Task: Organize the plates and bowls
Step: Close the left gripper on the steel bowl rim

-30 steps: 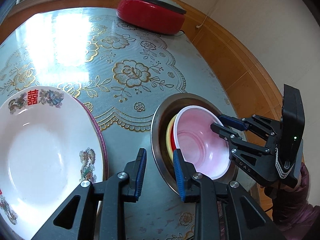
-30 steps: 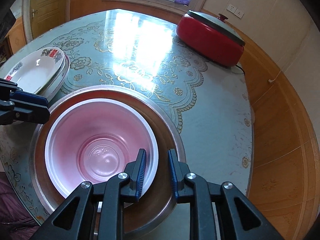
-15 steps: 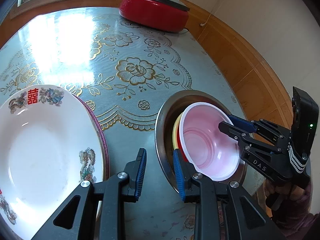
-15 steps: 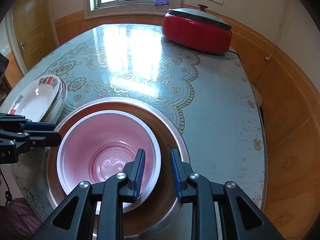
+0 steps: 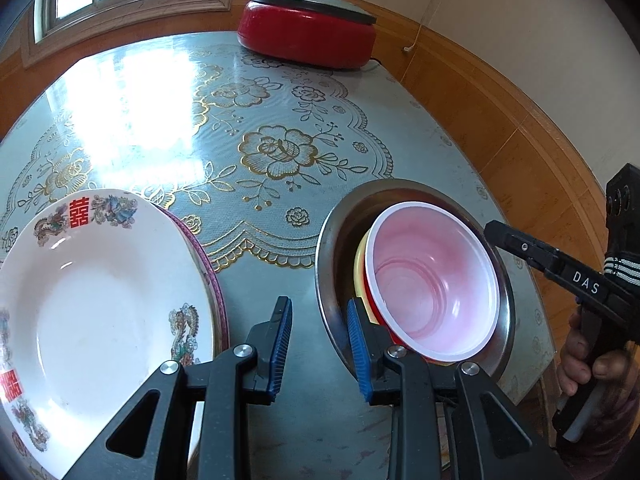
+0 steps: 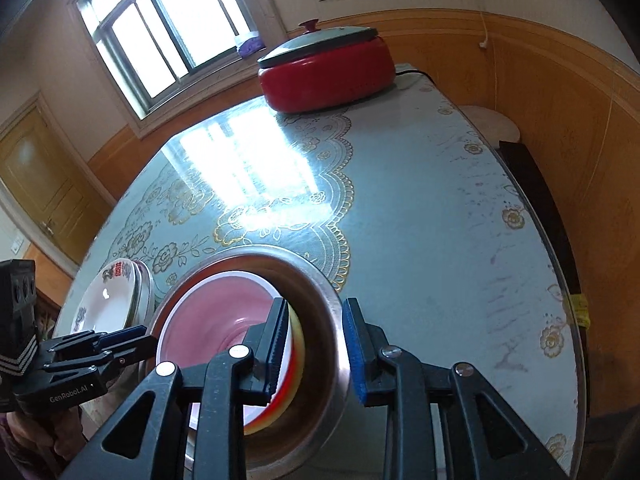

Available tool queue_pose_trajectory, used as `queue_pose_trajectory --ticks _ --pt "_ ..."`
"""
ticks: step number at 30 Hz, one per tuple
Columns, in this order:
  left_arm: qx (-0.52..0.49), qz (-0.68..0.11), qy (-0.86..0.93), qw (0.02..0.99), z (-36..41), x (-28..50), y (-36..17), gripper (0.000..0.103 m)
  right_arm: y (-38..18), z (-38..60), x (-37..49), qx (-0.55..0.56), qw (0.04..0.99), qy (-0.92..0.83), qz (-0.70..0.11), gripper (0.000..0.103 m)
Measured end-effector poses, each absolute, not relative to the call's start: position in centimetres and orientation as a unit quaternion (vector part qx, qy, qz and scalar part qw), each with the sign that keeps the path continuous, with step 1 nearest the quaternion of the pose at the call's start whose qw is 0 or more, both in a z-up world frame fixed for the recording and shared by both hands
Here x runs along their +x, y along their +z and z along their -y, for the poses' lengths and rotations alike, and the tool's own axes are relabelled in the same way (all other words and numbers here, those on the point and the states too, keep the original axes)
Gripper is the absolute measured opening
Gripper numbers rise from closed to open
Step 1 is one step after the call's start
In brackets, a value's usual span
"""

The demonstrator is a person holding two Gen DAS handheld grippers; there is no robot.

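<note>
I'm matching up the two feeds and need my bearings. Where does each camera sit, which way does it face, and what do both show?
Left wrist: sits on the left gripper, looking down over the white plate and the pink bowl in the metal basin; the right gripper's arm and a hand show at right.
Right wrist: sits on the right gripper, tilted, jaws open astride the metal basin's rim; the left gripper shows at lower left.
Shared: pink bowl, metal basin, white plate, red pot, table, window.
</note>
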State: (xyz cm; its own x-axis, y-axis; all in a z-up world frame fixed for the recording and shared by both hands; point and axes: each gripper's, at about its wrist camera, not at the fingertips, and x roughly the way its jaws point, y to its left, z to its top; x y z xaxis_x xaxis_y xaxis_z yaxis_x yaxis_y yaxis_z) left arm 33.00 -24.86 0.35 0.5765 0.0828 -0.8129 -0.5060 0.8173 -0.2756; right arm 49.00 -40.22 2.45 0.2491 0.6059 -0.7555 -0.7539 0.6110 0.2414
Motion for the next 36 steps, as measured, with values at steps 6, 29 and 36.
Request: queue_pose_trajectory --ticks 6,29,36 --pt "-0.247 -0.438 0.159 0.85 25.1 33.7 -0.5 0.029 1.6 42.3 49.6 -0.06 0.787 0.412 -0.455 0.03" --pt "-0.238 -0.444 0.146 0.852 25.0 36.7 -2.1 0.024 0.2 41.3 50.4 -0.057 0.795 0.403 -0.45 0.015" --pt "-0.22 -0.442 0.157 0.855 25.1 37.4 -1.7 0.026 0.2 40.8 52.1 -0.057 0.789 0.39 -0.471 0.023"
